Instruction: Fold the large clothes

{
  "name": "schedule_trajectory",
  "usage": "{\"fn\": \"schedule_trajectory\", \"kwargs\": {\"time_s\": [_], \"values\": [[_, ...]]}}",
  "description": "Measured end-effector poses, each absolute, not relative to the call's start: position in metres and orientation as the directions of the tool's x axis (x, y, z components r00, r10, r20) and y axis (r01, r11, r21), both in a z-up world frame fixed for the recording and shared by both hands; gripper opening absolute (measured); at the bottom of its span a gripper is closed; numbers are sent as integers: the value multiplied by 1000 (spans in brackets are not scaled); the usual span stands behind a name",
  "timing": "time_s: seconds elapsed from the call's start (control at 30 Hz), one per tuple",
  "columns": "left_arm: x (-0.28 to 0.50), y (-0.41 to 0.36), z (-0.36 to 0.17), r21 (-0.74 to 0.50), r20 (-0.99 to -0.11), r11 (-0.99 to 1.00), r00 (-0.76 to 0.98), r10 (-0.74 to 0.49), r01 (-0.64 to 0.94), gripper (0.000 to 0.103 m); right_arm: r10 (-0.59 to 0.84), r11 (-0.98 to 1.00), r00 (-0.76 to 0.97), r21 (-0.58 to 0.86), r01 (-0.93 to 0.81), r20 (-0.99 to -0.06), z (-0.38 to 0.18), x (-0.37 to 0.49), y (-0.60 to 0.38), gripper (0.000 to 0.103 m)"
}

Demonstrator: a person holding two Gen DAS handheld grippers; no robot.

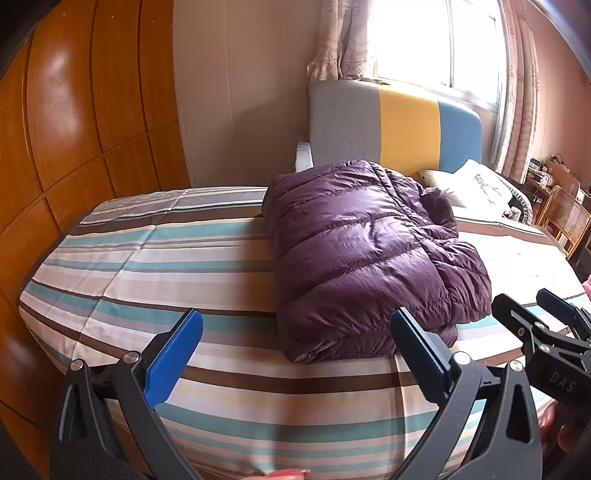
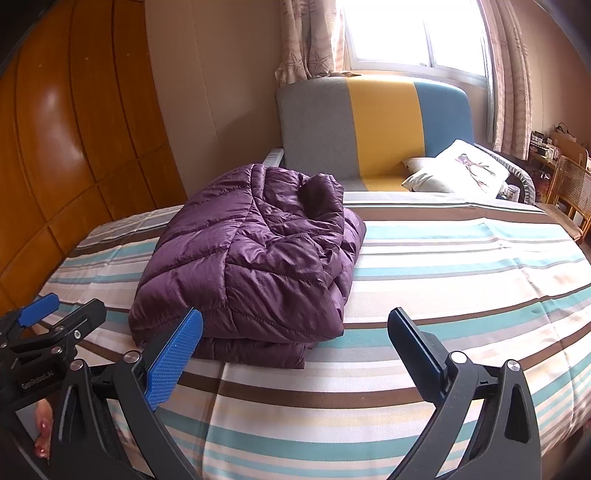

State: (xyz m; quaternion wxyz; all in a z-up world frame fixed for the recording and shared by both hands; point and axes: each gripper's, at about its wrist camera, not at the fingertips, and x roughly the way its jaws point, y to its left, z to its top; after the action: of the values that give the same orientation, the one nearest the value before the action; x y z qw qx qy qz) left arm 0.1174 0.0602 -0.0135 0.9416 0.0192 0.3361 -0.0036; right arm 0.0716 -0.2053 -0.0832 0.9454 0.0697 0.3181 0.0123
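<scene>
A purple quilted puffer jacket (image 1: 369,254) lies folded into a thick bundle on the striped bed (image 1: 166,266); it also shows in the right wrist view (image 2: 255,266). My left gripper (image 1: 295,325) is open and empty, held just short of the jacket's near edge and a little to its left. My right gripper (image 2: 295,325) is open and empty, near the jacket's front right corner. The right gripper shows at the right of the left wrist view (image 1: 532,306), and the left gripper at the left of the right wrist view (image 2: 62,306).
A grey, yellow and blue headboard (image 2: 373,125) stands at the far end with pillows (image 2: 465,170) below it. A wooden wardrobe (image 1: 74,129) lines the left side. A rattan chair (image 2: 572,192) and cluttered desk stand at the far right under a curtained window (image 2: 417,33).
</scene>
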Motion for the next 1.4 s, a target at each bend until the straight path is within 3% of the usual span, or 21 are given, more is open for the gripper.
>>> {"fn": "schedule_trajectory", "kwargs": {"time_s": [1.4], "values": [[117,58,-15,24,-641,1000,767,9,8,101,84,988,793,156,14,-604,-84,73,-206,100]]}}
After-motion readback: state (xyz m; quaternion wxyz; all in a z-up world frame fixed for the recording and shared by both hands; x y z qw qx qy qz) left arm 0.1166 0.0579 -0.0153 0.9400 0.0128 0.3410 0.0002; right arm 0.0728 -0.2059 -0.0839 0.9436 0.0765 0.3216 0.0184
